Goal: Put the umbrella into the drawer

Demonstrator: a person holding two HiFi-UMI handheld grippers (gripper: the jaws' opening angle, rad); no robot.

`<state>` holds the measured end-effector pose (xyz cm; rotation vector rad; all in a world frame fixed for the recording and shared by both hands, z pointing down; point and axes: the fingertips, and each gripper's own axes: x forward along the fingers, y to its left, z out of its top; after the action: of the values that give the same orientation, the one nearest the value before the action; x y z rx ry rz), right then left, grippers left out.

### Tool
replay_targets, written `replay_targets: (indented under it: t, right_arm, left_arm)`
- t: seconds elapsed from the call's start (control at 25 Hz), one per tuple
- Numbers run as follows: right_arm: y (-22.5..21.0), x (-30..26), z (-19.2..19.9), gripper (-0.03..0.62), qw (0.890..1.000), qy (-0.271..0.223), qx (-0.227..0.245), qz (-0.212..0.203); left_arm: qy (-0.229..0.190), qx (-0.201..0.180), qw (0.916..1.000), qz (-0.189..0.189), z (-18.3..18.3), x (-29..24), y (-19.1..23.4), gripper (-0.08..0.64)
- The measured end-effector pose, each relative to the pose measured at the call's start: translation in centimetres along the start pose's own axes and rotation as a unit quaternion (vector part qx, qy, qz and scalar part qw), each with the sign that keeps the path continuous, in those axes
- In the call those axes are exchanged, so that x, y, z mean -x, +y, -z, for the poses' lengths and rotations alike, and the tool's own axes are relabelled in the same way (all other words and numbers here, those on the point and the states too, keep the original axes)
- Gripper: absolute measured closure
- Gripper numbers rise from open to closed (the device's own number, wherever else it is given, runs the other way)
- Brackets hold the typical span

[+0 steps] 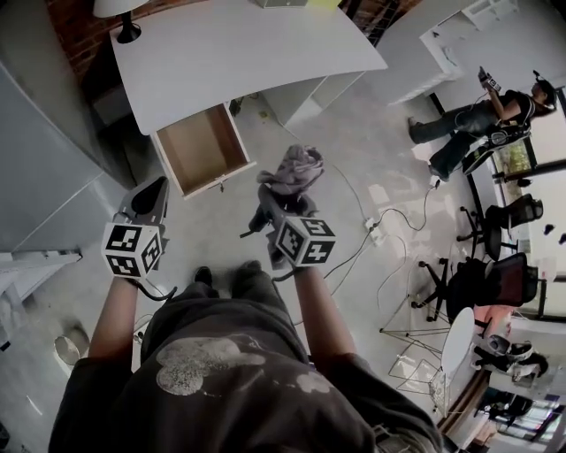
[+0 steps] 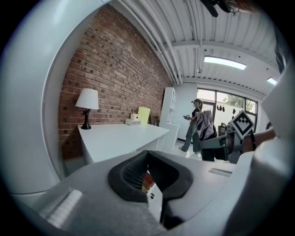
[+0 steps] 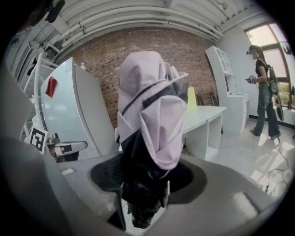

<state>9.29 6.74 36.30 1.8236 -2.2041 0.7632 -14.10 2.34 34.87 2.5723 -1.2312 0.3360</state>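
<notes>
A folded umbrella (image 3: 152,106) in pale lilac fabric is gripped by its dark lower end between the jaws of the right gripper (image 3: 146,186), and its bunched cloth extends out beyond them. In the head view it is seen held above the floor, just right of the open drawer (image 1: 202,149), which is pulled out from under a white desk (image 1: 239,49). The left gripper (image 2: 146,174) is held near the drawer's front with its jaws closed together on nothing. A table lamp (image 1: 122,16) is seen on the desk's far corner. Another person (image 1: 482,119) is seen well apart across the room.
</notes>
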Motion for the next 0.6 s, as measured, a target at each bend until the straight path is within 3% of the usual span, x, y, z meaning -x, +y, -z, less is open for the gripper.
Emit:
replay_targets:
  t: [0.2, 0.36, 0.6]
  right_arm:
    - [-0.3, -4.0, -2.2, 0.35, 0.999, 0.005, 0.028, -0.028]
    - [-0.5, -8.4, -3.0, 0.35, 0.996, 0.019, 0.056, -0.074]
    - [-1.3, -14.5, -4.6, 0.35, 0.981, 0.066, 0.082, -0.165]
  left_arm:
    - [-0.002, 0.006, 0.9993, -0.036, -0.4, -1.1, 2.0, 0.551]
    - [-0.002, 0.017, 0.9967, -0.08, -0.1, -1.9, 3.5, 0.551]
    - [0.014, 0.061, 0.9836, -0.169, 0.1, -4.2, 3.7, 0.549]
